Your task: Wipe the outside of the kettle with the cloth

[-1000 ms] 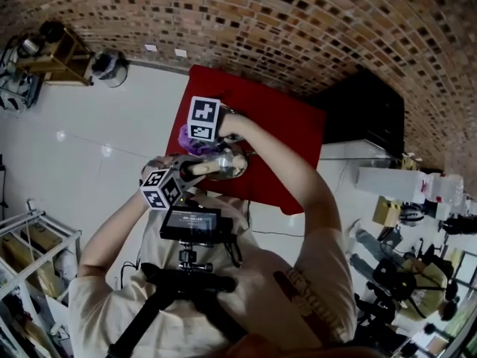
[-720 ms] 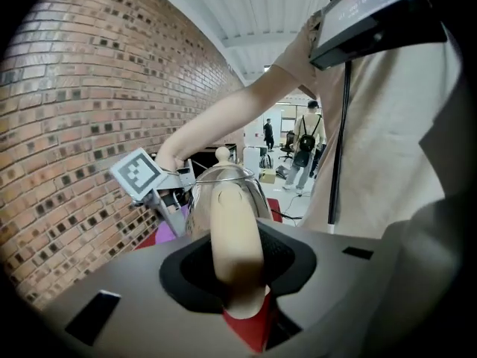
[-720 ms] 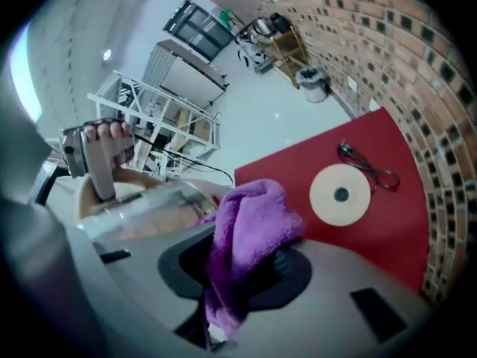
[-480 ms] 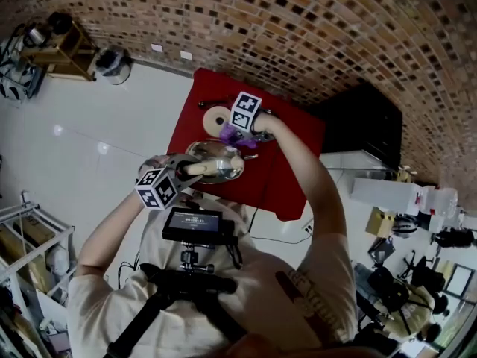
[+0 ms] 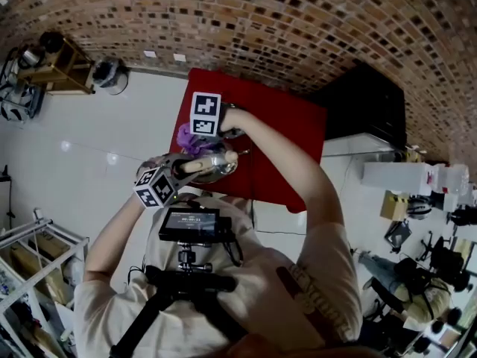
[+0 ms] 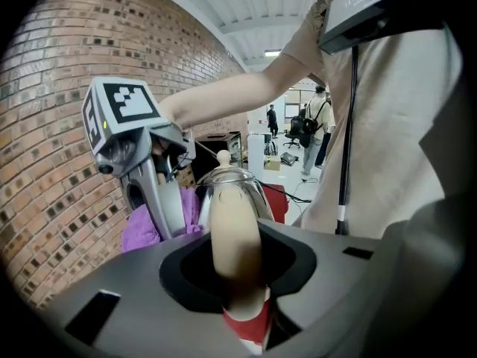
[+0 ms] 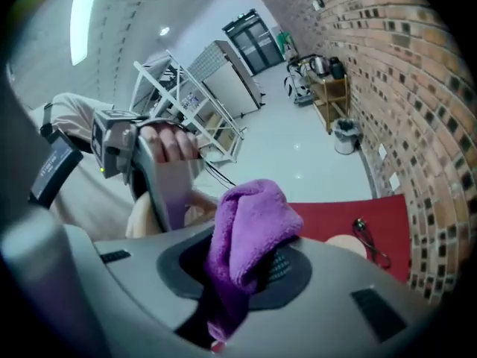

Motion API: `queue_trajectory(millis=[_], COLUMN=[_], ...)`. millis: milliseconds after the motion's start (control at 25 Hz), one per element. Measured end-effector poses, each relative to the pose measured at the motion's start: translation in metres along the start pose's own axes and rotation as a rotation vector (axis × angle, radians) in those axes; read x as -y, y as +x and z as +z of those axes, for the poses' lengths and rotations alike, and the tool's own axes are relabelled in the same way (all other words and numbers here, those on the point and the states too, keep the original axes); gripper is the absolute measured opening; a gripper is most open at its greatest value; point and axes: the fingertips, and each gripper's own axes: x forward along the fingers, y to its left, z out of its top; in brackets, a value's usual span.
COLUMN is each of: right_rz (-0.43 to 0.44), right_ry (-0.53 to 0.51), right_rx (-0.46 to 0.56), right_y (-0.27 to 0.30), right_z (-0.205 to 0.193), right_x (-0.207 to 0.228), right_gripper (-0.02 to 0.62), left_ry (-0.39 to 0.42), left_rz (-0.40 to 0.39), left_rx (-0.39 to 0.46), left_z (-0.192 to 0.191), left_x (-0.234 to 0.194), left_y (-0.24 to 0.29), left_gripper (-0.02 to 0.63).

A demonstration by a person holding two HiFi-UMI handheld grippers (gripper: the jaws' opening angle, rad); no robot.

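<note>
A shiny steel kettle (image 5: 218, 167) with a pale wooden handle (image 6: 235, 233) is over the near left part of the red table (image 5: 291, 144). My left gripper (image 5: 186, 168) is shut on that handle, seen end-on in the left gripper view (image 6: 242, 274). A purple cloth (image 7: 250, 226) is bunched between the jaws of my right gripper (image 7: 238, 274), which is shut on it. In the head view the right gripper (image 5: 195, 140) holds the cloth (image 5: 186, 135) at the kettle's far left side. Whether the cloth touches the steel I cannot tell.
A round beige disc (image 7: 346, 245) and a small metal item (image 7: 370, 237) lie on the red table. A black cabinet (image 5: 365, 107) stands to the right, a wooden shelf (image 5: 63, 58) and bin (image 5: 109, 69) at far left. Brick wall behind.
The right gripper with the cloth swung out to the right behind the kettle and has come back to the kettle's far left side. The left gripper and the kettle stayed put.
</note>
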Motion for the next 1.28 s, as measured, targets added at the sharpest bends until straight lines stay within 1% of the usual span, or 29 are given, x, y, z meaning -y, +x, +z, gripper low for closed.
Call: queue_trajectory(millis=[80,160,240,320,400,520,640,720,800,920,1000,1120,1280], right_rz=[0.008,-0.011,-0.083,-0.172,-0.249,-0.344,-0.394,-0.422,-0.424,-0.432,-0.43,-0.388,-0.333], right_ry=[0.085,0.172,0.245,0.318,0.389,0.487,0.563,0.587,0.591,0.584,0.602,0.626,0.701], right_rx=[0.003,0.008,0.016,0.072,0.181,0.383,0.577,0.667,0.72,0.76,0.797,0.855,0.894], right_y=[0.009,0.008,-0.004,-0.024,-0.046,-0.074,-0.097,-0.103,-0.093,-0.068,-0.048,-0.021,0.019], right_z=[-0.02,-0.052,-0.09,-0.122,-0.142,-0.168,-0.196,-0.212,-0.223,-0.234,-0.239,-0.243,-0.258], right_x=[0.027,0.054,0.079,0.098,0.106,0.105,0.094,0.083,0.071,0.052,0.038,0.024,0.013], right_gripper=[0.11,0.11,0.11,0.11,0.11,0.11,0.11,0.11,0.11,0.11,0.11,0.11,0.11], left_ry=[-0.021,-0.069,-0.123,-0.156,-0.165,-0.183,-0.241,-0.291,-0.327,-0.361,-0.377,-0.39,-0.402], left_rz=[-0.01,-0.013,-0.002,0.016,0.032,0.051,0.063,0.067,0.07,0.064,0.051,0.051,0.045], left_rx=[0.004,0.021,0.038,0.033,0.017,0.001,-0.004,-0.007,-0.016,-0.034,-0.044,-0.041,-0.004], left_z=[-0.001,-0.004,-0.009,-0.02,-0.031,-0.048,-0.067,-0.082,-0.098,-0.117,-0.126,-0.131,-0.125], left_x=[0.005,0.007,0.003,-0.003,-0.006,-0.01,-0.018,-0.024,-0.031,-0.039,-0.043,-0.052,-0.06], left_y=[0.003,0.004,0.006,0.01,0.017,0.03,0.048,0.061,0.075,0.099,0.114,0.135,0.151], left_gripper=[0.094,0.094,0.094,0.094,0.095,0.095,0.095,0.095,0.095,0.097,0.097,0.097,0.097])
